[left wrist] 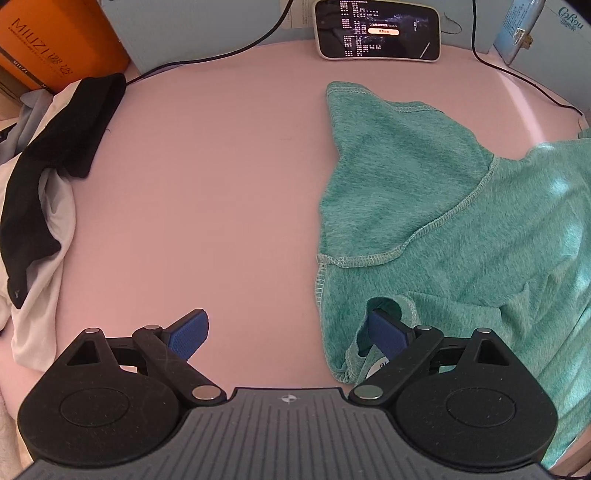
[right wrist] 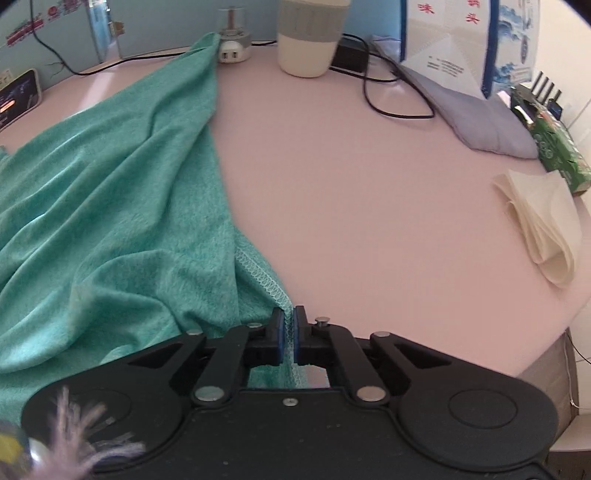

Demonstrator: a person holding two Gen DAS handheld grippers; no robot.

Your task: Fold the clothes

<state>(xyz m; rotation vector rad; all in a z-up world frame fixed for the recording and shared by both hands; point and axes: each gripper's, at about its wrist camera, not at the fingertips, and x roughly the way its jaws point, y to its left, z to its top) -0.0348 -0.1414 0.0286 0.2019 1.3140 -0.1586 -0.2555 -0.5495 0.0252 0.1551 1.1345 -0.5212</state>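
Observation:
A teal green shirt [left wrist: 461,229] lies spread on the pink table [left wrist: 203,184], one sleeve pointing to the far side. My left gripper [left wrist: 288,332] is open wide at the shirt's near left edge; its right finger [left wrist: 388,332] sits inside a fold of the fabric, its left finger [left wrist: 188,332] over bare table. In the right wrist view the shirt [right wrist: 110,206] fills the left half. My right gripper [right wrist: 289,332] is shut on the shirt's stitched hem and holds that edge pulled toward me.
A pile of black and white clothes [left wrist: 40,206] and an orange box [left wrist: 55,44] are at the left. A phone [left wrist: 376,29] and cables stand at the back. A cup [right wrist: 310,37], folded grey cloth [right wrist: 480,122], green box [right wrist: 557,155] and cream cloth [right wrist: 543,229] lie at the right.

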